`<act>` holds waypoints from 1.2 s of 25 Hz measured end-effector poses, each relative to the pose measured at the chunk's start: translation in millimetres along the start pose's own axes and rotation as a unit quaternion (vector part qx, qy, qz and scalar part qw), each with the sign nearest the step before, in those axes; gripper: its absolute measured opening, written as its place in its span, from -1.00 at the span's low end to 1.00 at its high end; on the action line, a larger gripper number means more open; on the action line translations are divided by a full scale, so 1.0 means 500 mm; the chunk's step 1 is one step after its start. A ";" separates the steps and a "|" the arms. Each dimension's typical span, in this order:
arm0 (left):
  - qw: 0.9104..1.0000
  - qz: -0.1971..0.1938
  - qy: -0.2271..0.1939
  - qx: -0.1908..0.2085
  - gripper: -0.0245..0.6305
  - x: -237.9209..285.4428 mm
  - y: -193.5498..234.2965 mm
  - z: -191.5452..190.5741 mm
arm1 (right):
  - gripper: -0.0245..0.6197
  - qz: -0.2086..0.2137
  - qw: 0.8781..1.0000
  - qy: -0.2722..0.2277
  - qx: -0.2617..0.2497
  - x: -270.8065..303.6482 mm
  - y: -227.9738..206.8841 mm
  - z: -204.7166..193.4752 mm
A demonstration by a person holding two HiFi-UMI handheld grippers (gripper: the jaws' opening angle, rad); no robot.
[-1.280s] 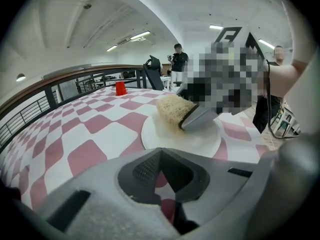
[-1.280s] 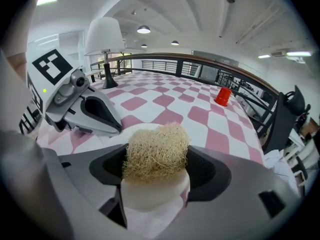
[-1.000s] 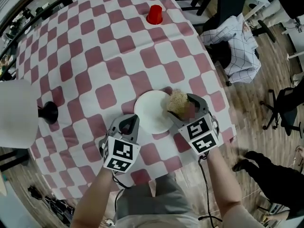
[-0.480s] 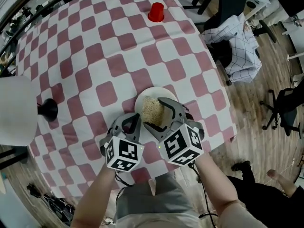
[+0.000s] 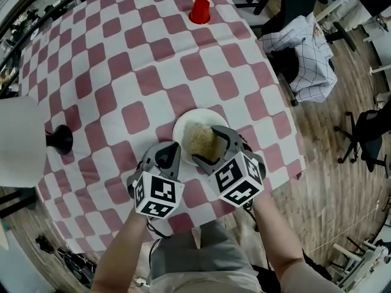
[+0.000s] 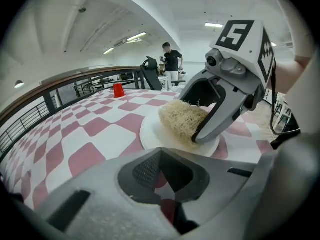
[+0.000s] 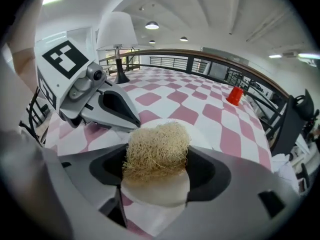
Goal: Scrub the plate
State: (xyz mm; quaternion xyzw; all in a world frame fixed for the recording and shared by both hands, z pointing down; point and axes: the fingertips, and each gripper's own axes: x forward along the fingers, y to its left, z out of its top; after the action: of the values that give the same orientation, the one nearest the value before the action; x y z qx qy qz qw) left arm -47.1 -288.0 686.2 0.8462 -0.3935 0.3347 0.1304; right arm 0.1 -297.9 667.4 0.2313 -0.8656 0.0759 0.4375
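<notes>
Plate (image 5: 182, 134) beneath tan fibrous scrubber (image 5: 202, 141)

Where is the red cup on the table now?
In the head view, the red cup stands near the far edge of the checked table, straight beyond the white plate.

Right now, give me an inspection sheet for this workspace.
Surface: table under a red-and-white checked cloth.
Job's things: round white plate near the front edge; tan fibrous scrubbing pad resting on it.
Clutter: red plastic cup at the far side; white-shaded lamp at the left.
Grippers: right gripper shut on the pad; left gripper shut, empty, beside the plate.
Cables: black cable trailing from the right gripper.
Surroundings: wooden floor; chair draped with checked fabric; person standing far off.
</notes>
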 end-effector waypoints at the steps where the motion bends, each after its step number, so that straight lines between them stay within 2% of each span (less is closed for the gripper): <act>1: 1.000 -0.001 0.000 0.000 -0.88 0.000 0.000 0.000 | 0.14 -0.009 1.000 0.000 0.010 -0.010 -0.010 -0.010; 5: 1.000 -0.003 -0.002 -0.001 -0.88 -0.001 -0.001 0.001 | 0.14 -0.048 0.996 0.003 0.069 -0.052 -0.062 -0.063; 7: 1.000 -0.003 -0.004 -0.003 -0.88 -0.002 0.000 0.002 | 0.14 -0.071 0.994 0.006 0.082 -0.072 -0.086 -0.083; 11: 1.000 -0.012 0.002 -0.001 -0.88 0.002 -0.003 0.001 | 0.14 -0.092 0.992 -0.039 0.077 -0.119 -0.091 -0.035; 14: 1.000 -0.015 0.006 0.000 -0.88 0.001 -0.004 -0.002 | 0.14 -0.072 0.994 -0.069 0.047 -0.140 -0.042 0.035; 16: 1.000 -0.013 0.007 0.000 -0.88 0.000 -0.002 -0.002 | 0.14 -0.048 0.997 -0.061 0.025 -0.123 0.008 0.055; 20: 1.000 -0.014 0.006 -0.001 -0.88 0.001 -0.004 0.000 | 0.14 -0.025 1.000 -0.012 -0.002 -0.055 0.084 0.030; 24: 1.000 -0.014 0.006 0.002 -0.88 0.002 -0.005 0.000 | 0.14 -0.040 0.999 0.022 -0.023 -0.017 0.105 0.005; 30: 1.000 -0.013 0.015 0.005 -0.88 0.005 -0.005 -0.003 | 0.14 -0.031 0.999 0.034 0.014 -0.022 0.102 -0.029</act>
State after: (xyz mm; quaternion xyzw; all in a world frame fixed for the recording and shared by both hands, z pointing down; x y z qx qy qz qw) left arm -44.7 -287.2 689.1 0.8467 -0.3788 0.3480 0.1360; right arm -7.8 -244.4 671.1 0.2609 -0.8419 0.0822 0.4652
